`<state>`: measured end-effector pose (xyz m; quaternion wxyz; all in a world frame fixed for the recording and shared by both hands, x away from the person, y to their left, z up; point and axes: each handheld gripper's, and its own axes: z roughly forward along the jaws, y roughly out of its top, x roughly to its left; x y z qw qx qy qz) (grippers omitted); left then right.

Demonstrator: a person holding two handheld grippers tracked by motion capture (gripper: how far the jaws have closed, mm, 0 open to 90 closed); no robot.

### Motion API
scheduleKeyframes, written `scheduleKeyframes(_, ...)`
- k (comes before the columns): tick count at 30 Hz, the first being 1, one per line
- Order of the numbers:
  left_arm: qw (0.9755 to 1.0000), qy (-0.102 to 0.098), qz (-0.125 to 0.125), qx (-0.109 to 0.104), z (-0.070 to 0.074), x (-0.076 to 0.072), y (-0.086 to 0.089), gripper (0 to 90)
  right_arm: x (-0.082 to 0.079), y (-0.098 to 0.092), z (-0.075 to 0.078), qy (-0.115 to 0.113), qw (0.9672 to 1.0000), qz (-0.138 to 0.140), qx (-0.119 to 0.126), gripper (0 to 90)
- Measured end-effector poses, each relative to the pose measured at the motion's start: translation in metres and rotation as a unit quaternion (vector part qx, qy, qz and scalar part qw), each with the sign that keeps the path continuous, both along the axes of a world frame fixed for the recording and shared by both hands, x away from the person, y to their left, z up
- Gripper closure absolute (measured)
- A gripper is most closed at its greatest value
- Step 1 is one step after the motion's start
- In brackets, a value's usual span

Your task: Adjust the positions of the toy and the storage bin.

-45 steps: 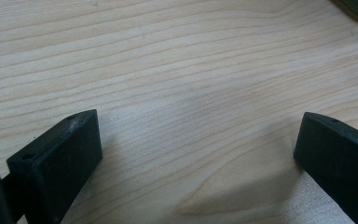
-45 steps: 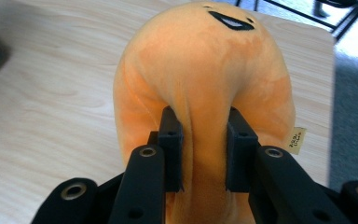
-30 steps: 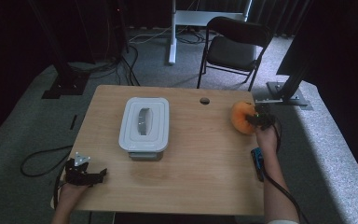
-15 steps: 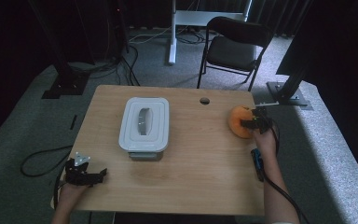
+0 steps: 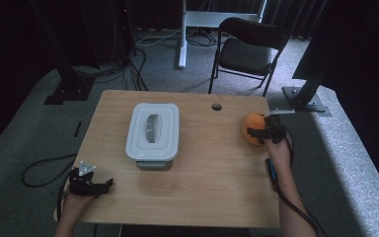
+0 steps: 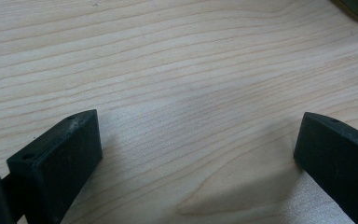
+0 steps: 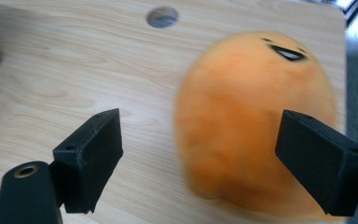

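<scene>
Opening just now, right gripper (image 7: 198,154) w/ orange plush (image 7: 256,126) between jaws, untouched.

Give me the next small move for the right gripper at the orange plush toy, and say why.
Probably ease the right gripper forward and a little toward the orange plush toy, then close. Its jaws have just been opening and now stand wide apart. In the right gripper view the toy lies off-centre, close by one jaw with bare table in front of the other, so a grip now would likely catch only its edge.
</scene>
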<state>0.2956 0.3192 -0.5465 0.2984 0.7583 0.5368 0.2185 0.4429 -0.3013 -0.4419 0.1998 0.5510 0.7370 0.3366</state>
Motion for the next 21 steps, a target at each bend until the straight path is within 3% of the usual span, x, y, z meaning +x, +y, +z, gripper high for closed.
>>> scheduleKeyframes(3, 1.0, 0.0, 0.0, 0.0, 0.0, 0.0, 0.0, 1.2, -0.014, 0.016, -0.005, -0.038, 0.9991, 0.018, 0.0, 12.5)
scheduleKeyframes(8, 1.0, 0.0, -0.001, 0.0, 0.0, 0.0, 0.0, 1.2, -0.041, 0.043, -0.02, -0.075, 0.9954, 0.057, 0.017, 12.1)
scheduleKeyframes(15, 1.0, 0.0, -0.001, -0.004, 0.0, 0.003, -0.001, 1.2, -0.054, 0.073, -0.042, -0.087, 0.9899, 0.111, 0.012, 12.1)
scheduleKeyframes(19, 1.0, 0.0, 0.004, -0.009, 0.002, 0.008, -0.002, 1.2, -0.052, 0.087, -0.051, -0.075, 0.9882, 0.132, 0.02, 12.1)
scheduleKeyframes(21, 0.9998, -0.012, 0.011, -0.009, 0.005, 0.01, -0.003, 1.2, -0.05, 0.096, -0.056, -0.069, 0.9881, 0.137, 0.009, 12.2)
